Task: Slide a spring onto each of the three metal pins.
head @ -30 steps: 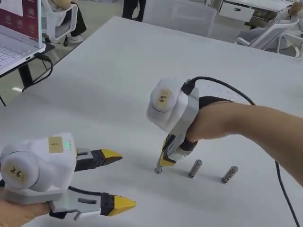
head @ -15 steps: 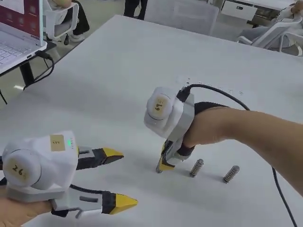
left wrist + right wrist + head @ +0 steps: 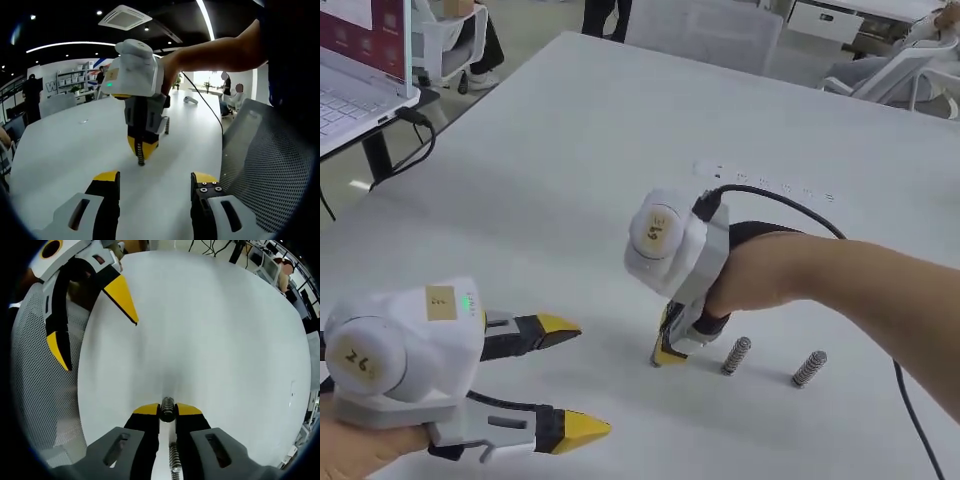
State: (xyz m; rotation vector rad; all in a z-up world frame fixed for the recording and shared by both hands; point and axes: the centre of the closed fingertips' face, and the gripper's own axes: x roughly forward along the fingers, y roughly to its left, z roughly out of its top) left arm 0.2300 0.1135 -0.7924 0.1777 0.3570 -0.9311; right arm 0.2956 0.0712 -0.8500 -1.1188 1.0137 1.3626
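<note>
Right gripper view: spring (image 3: 167, 409) between jaws

Right gripper (image 3: 667, 354) and its held spring (image 3: 167, 409) slightly lower

The right gripper (image 3: 666, 354) hides most of the spring (image 3: 167, 408) between its jaws; whether pins stand inside the two springs (image 3: 734, 356) beside it is too small to tell
</note>
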